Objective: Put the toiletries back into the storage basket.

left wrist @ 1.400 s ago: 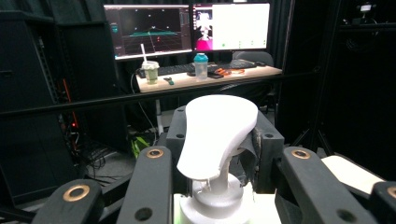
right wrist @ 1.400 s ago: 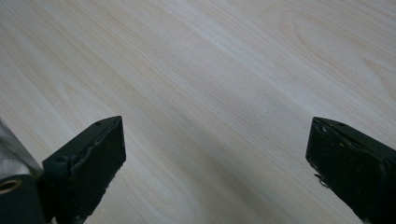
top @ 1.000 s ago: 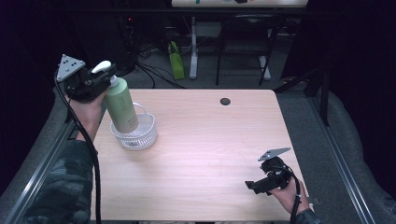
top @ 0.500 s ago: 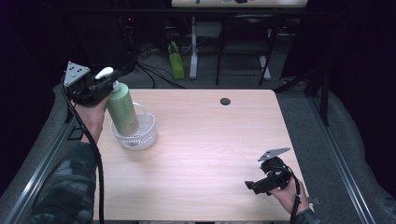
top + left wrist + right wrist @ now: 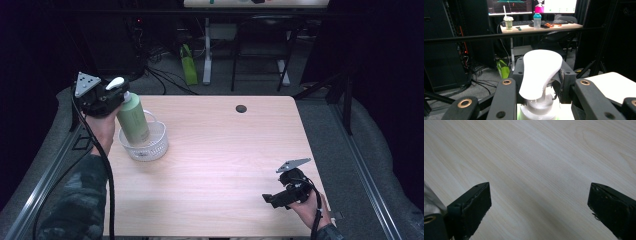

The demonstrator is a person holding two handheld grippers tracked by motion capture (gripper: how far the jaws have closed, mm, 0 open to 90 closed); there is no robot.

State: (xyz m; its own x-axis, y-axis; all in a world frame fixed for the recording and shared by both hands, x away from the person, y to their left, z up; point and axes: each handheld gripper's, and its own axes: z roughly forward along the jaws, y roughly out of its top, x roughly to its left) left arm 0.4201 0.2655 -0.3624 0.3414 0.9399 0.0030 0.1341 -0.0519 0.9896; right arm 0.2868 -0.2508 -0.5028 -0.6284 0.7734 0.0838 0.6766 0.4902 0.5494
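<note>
At the left of the high view, the left gripper [image 5: 116, 96] clamps the neck of a pale green plastic pump bottle [image 5: 133, 119], its base inside a clear round plastic basket [image 5: 145, 145]. At lower right, the right gripper [image 5: 272, 198] rests with its 2 jaws wide apart on the light wooden table [image 5: 225, 160].

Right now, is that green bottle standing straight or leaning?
Leaning. The green bottle tilts, its base inside the clear basket, its white pump top clamped by the left gripper.

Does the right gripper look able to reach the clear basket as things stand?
Probably yes. The right gripper rests open at the near right of the table, with bare wood between it and the clear basket. The green bottle held by the left gripper occupies the basket, though.
</note>
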